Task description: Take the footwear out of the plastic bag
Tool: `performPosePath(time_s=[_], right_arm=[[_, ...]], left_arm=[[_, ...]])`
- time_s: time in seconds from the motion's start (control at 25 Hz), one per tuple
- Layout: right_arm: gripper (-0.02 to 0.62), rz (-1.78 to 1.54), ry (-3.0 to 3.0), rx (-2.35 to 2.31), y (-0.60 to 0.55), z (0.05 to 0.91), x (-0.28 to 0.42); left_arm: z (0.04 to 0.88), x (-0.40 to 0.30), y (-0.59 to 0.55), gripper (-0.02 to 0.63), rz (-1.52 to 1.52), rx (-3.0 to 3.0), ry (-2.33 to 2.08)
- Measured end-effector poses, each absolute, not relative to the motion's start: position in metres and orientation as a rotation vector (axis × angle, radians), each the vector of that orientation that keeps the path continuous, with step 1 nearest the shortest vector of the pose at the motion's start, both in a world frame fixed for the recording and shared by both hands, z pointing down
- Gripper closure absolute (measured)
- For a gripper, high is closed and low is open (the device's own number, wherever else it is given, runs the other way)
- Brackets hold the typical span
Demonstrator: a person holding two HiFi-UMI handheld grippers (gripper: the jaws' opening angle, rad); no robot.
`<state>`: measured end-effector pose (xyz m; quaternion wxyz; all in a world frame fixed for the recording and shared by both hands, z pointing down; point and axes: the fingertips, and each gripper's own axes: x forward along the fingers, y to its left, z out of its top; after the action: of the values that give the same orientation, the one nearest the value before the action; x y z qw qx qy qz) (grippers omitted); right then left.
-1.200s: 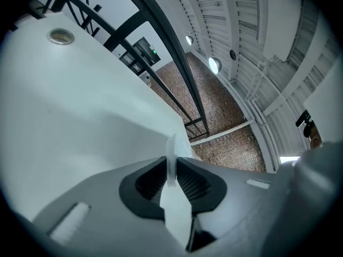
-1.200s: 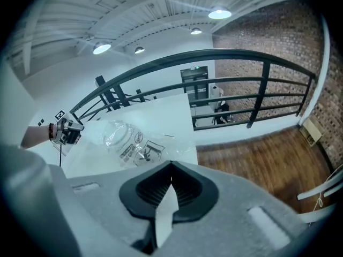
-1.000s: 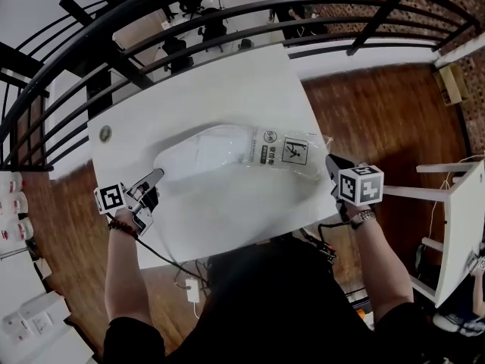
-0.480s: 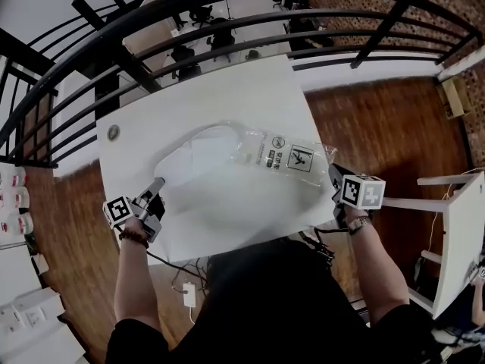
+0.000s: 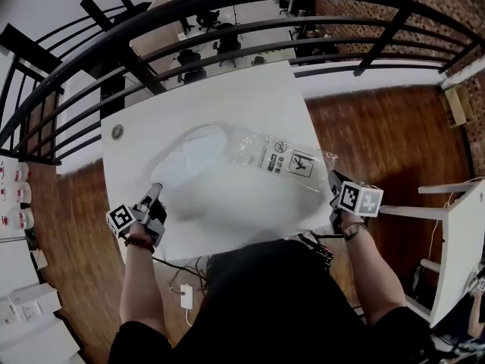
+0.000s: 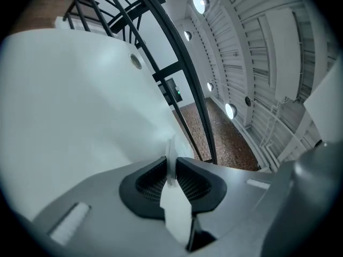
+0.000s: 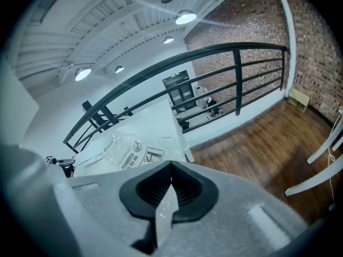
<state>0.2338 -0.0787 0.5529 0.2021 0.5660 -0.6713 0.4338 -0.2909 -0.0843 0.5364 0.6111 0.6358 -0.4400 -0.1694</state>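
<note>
Setting: We look down on a white rectangular table (image 5: 250, 89) beside a black metal railing (image 5: 227, 17), with a brown wooden floor (image 5: 394, 127) around it.
Bag: A clear, crinkled plastic bag with printed labels (image 5: 284, 158) lies across the middle of the table, its labelled end towards our right.
Footwear: The flat white footwear (image 5: 193, 154) shows through the left part of the bag. We judge it is not yet out.
Left claw: Our left claw (image 5: 154, 194) sits near the front left edge of the table, just beside the bag's left end. Its jaws are pressed onto a thin white strip (image 6: 174, 213). We cannot tell whether this is the edge of the footwear or of the bag.
Right claw: Our right claw (image 5: 334, 180) is at the right edge of the table, jaws fully together and pinching the clear film at the bag's right end.
Step in hand: We judge the claws are set to pull apart so the footwear slides out at the left.
Risk, film: A hard pull could tear the thin film or slip it from the right claw, and the bag would then drag along with the footwear.
Risk, wrong grip: If the left claw holds only the bag, pulling stretches the plastic and frees nothing.
Risk, edges: Both claws are close to the table's edges, so anything that comes loose could drop to the floor.
</note>
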Motion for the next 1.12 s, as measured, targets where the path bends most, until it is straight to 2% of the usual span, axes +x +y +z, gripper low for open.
performPosePath(time_s=[0.48,0.76,0.88,0.96,1.04,1.12], right_arm=[[0.603,1.326,-1.922,1.549,-0.069,0.554,0.214],[0.595,1.356,-1.983,1.468,-0.061,0.555,0.204],[0.543,1.352,-1.997,1.438,-0.059,0.555,0.204],[0.516,1.332,-2.004,1.424,-0.061,0.553,0.202],[0.501,1.308,-2.011,1.414,-0.061,0.551,0.201],[0.500,1.285,-2.018,1.406,-0.060,0.549,0.200]], left_arm=[[0.543,-0.294,-0.070,0.529,-0.488,1.381,-1.121],[0.559,-0.291,-0.055,0.520,-0.423,1.353,-1.209],[0.562,-0.286,-0.050,0.501,-0.314,1.375,-1.267],[0.563,-0.287,-0.050,0.461,-0.232,1.392,-1.315],[0.567,-0.288,-0.048,0.419,-0.164,1.395,-1.358],[0.569,-0.292,-0.044,0.403,-0.117,1.388,-1.399]])
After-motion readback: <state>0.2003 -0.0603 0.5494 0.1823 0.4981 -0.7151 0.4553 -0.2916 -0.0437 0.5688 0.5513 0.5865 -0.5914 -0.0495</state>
